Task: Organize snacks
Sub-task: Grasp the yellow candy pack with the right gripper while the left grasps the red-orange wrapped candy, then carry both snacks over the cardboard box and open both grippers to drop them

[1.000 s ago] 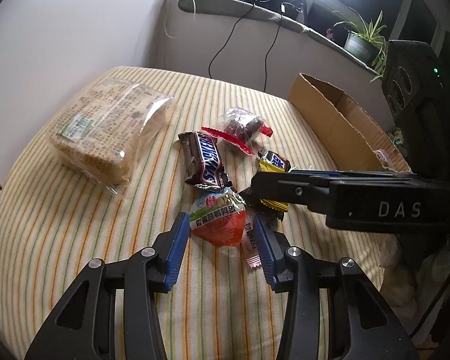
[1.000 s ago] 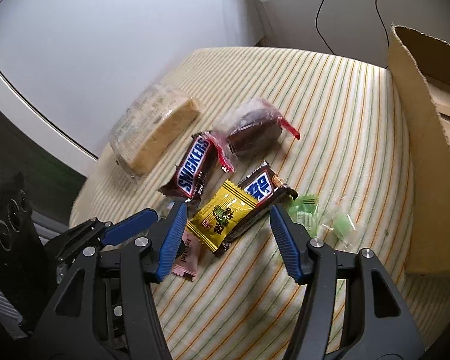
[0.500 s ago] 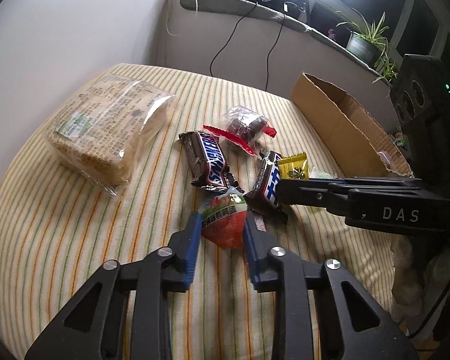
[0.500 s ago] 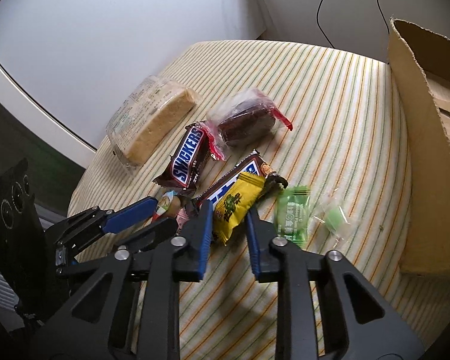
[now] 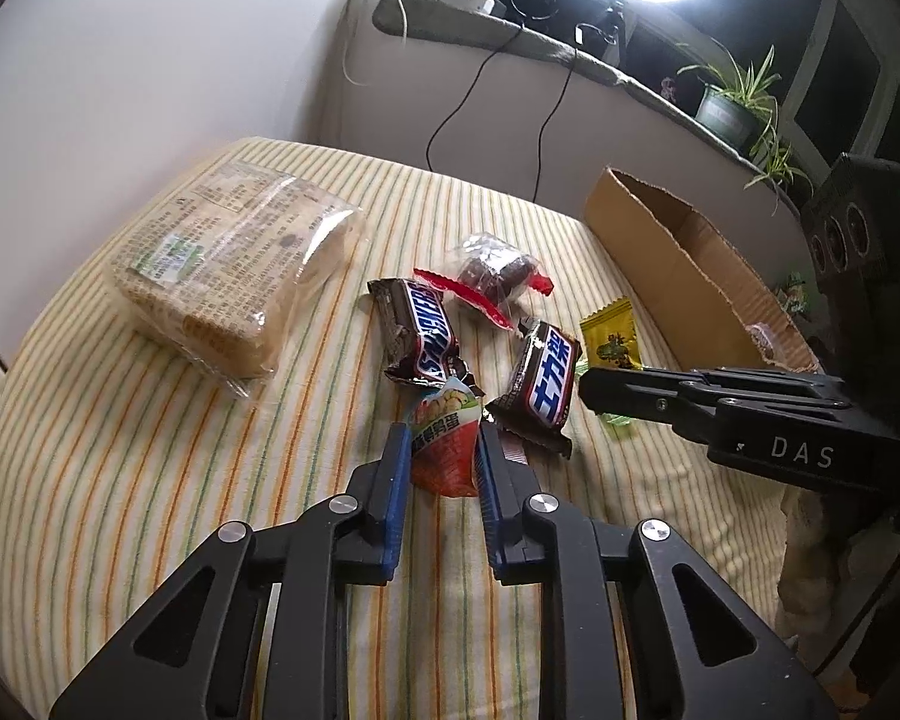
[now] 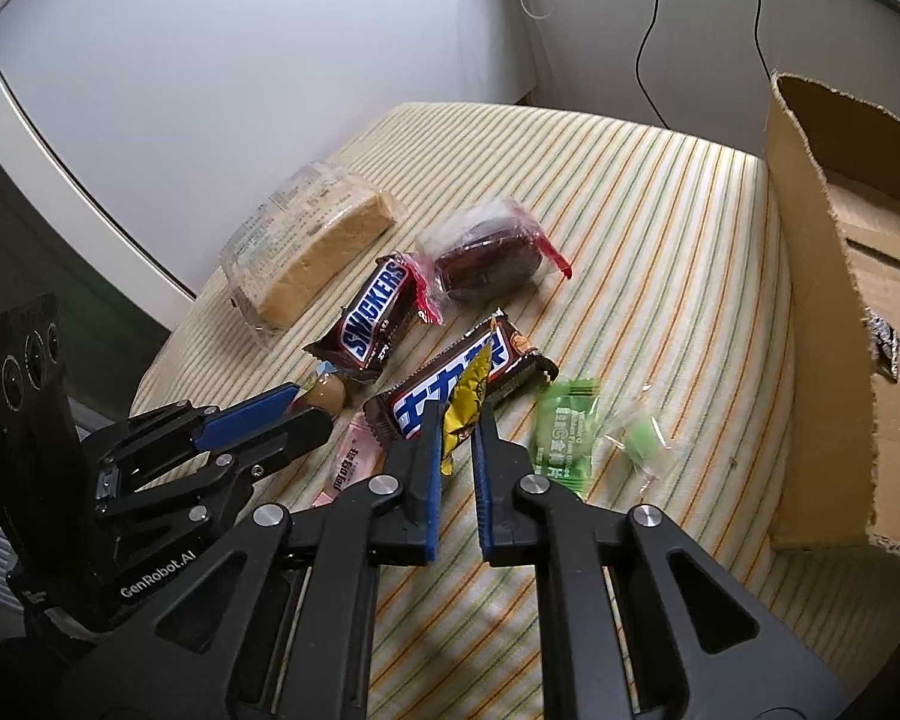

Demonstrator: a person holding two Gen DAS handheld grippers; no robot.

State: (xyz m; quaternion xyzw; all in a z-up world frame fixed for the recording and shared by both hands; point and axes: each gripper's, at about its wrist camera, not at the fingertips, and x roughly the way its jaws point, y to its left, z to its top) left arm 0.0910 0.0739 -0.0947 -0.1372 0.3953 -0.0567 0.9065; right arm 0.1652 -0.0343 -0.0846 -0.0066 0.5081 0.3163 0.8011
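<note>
Snacks in crinkled wrappers lying on striped cloth: left hand-held gripper pinching orange-red foil packet; right hand-held gripper pinching yellow sachet, glossy brown bar behind; torn cardboard box alongside.

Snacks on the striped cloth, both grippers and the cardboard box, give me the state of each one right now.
Left gripper: shut on the orange-and-white packet.
Right gripper: shut on the yellow sachet.
English Snickers bar: flat, wrapper sealed.
Chinese-label Snickers bar: flat, partly behind the sachet.
Clear-wrapped dark cake: lying sealed.
Clear-wrapped biscuit block: lying sealed.
Green sachet: flat, free.
Pink sachet: flat, free.
Brown cardboard box: open-topped.
</note>
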